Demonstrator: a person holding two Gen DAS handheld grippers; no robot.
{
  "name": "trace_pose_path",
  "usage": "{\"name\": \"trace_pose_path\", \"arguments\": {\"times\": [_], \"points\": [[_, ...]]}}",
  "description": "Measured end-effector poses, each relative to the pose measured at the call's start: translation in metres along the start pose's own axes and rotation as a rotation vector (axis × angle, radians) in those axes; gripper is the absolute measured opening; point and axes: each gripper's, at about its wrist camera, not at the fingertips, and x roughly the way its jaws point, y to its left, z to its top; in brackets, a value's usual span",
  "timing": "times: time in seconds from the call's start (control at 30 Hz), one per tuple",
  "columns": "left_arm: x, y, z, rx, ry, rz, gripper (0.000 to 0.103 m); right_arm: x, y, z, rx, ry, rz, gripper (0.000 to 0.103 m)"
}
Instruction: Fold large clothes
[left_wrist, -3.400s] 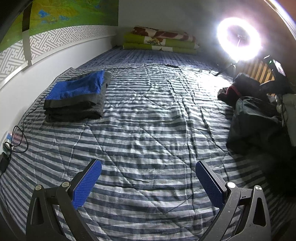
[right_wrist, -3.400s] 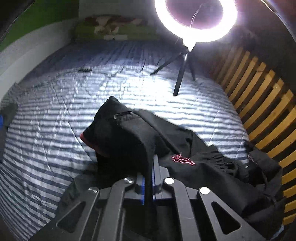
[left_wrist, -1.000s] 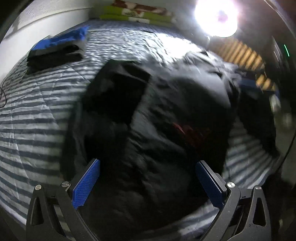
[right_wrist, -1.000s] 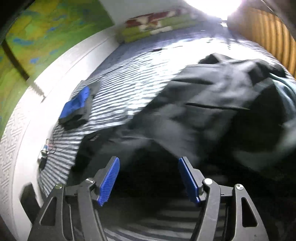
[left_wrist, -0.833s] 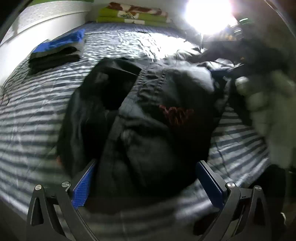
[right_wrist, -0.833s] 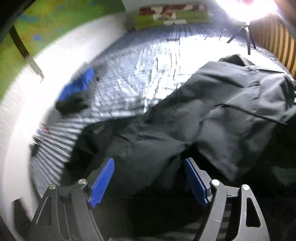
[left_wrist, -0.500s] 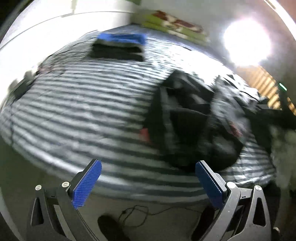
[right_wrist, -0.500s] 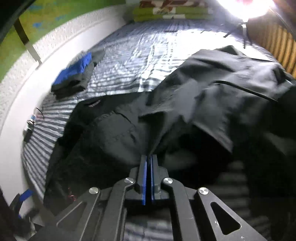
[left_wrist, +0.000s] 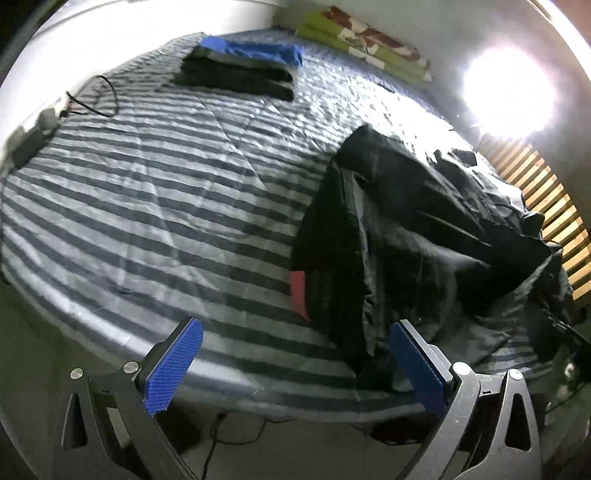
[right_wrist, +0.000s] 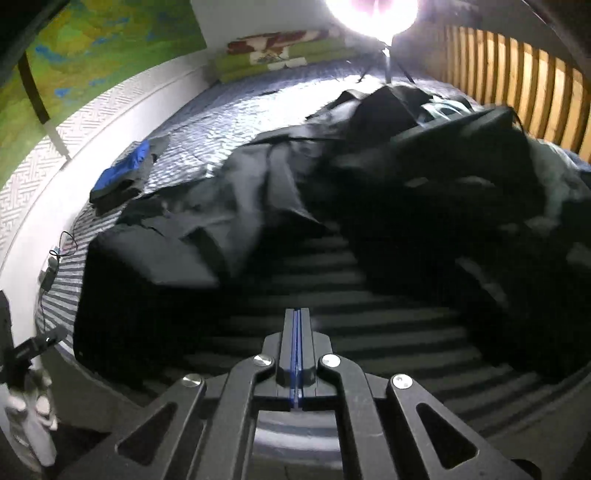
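The left wrist view shows the left gripper (left_wrist: 295, 363) with its blue ribbed fingers (left_wrist: 173, 360) spread wide apart and nothing between them. They hang over the near edge of the bed (left_wrist: 147, 192), whose cover is a quilted fabric in grey and white stripes. The black garment (left_wrist: 424, 221) lies crumpled on the right half of the bed, with a dull, creased surface and a red patch at its near edge. Only this view shows the floor under the bed edge, with a thin cable lying on it.

The right wrist view shows the right gripper (right_wrist: 296, 354) with its fingers clenched flat together; only a thin blue line marks the pads. No cloth is visible between them. The garment here spreads across the middle and left of the bed, just beyond the fingertips; motion blur obscures its folds. Only this view shows the green painted wall panel (right_wrist: 92, 44) and the patterned white band below it.

Both views show:
- a folded stack (left_wrist: 240, 66) of dark and blue cloth, flat and rectangular, near the wall, well apart from the garment;
- folded green bedding (left_wrist: 365, 37) at the far end;
- a glaring ring light (left_wrist: 509, 92);
- a wooden slatted frame (right_wrist: 517, 85) on the right side.
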Motion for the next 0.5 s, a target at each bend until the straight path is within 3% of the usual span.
{"name": "trace_pose_path", "arguments": {"times": [0.1, 0.13, 0.2, 0.23, 0.27, 0.37, 0.43, 0.5], "points": [[0.019, -0.006, 0.002, 0.012, 0.027, -0.002, 0.103, -0.012, -0.004, 0.006, -0.032, -0.007, 0.001, 0.003], [0.025, -0.009, 0.003, 0.016, 0.036, -0.009, 0.103, -0.015, -0.002, 0.011, -0.035, -0.014, -0.002, 0.009], [0.033, -0.015, 0.002, 0.024, 0.048, -0.030, 0.103, -0.021, 0.003, 0.019, -0.034, -0.030, 0.025, 0.031], [0.037, -0.019, 0.001, 0.033, 0.051, -0.034, 0.103, -0.024, 0.009, 0.025, -0.035, -0.046, 0.042, 0.050], [0.039, -0.023, 0.000, 0.044, 0.050, -0.034, 0.103, -0.026, 0.019, 0.035, -0.043, -0.071, 0.060, 0.060], [0.044, -0.032, -0.002, 0.069, 0.047, -0.041, 0.102, -0.019, 0.056, 0.058, -0.084, -0.088, 0.100, 0.064], [0.042, -0.037, -0.003, 0.086, 0.042, -0.041, 0.095, -0.006, 0.085, 0.069, -0.129, -0.063, 0.133, 0.073], [0.037, -0.040, -0.003, 0.099, 0.032, -0.035, 0.093, 0.022, 0.116, 0.077, -0.172, -0.008, 0.103, 0.074]]}}
